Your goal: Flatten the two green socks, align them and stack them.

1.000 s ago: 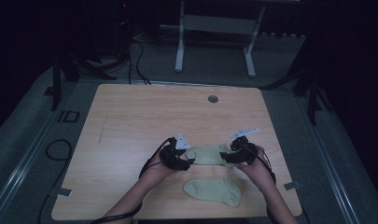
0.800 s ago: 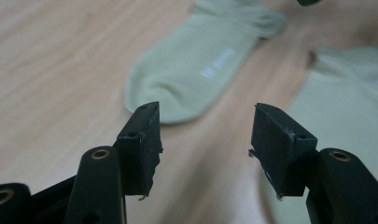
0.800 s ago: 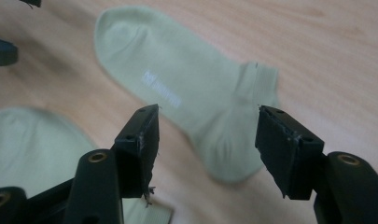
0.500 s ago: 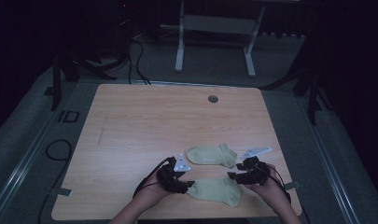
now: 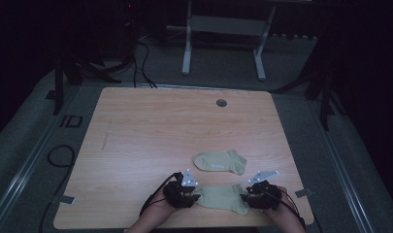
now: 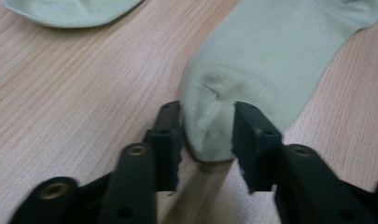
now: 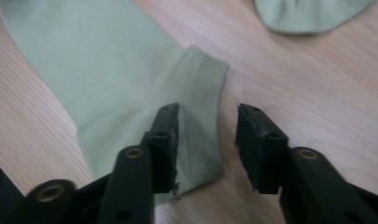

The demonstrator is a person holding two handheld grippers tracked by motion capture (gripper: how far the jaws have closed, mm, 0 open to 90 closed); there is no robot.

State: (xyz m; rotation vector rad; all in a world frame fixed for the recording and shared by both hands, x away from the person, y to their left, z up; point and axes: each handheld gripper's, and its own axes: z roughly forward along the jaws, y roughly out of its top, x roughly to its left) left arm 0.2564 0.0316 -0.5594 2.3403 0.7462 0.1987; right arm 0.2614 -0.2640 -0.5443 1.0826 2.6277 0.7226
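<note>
Two pale green socks lie on the wooden table (image 5: 136,145). The near sock (image 5: 222,197) lies flat by the front edge, the far sock (image 5: 220,161) just behind it. My left gripper (image 5: 188,195) is at the near sock's toe end. In the left gripper view its jaws (image 6: 206,112) have just been closing and touch both sides of the toe (image 6: 210,126), which puckers between them. My right gripper (image 5: 251,198) is at the cuff end. Its jaws (image 7: 207,114) have just been closing too, with the ribbed cuff (image 7: 200,98) between them and a gap on one side.
A round grommet (image 5: 221,103) sits near the table's far edge. A grey desk frame (image 5: 223,34) and cables (image 5: 140,58) are on the floor beyond. Tape marks (image 5: 303,193) sit near the front corners. The far sock's edge (image 6: 70,11) shows ahead of the left gripper.
Both hands have moved back from the far sock to the ends of the near sock by the front edge and come lower. Both pairs of jaws have narrowed.
</note>
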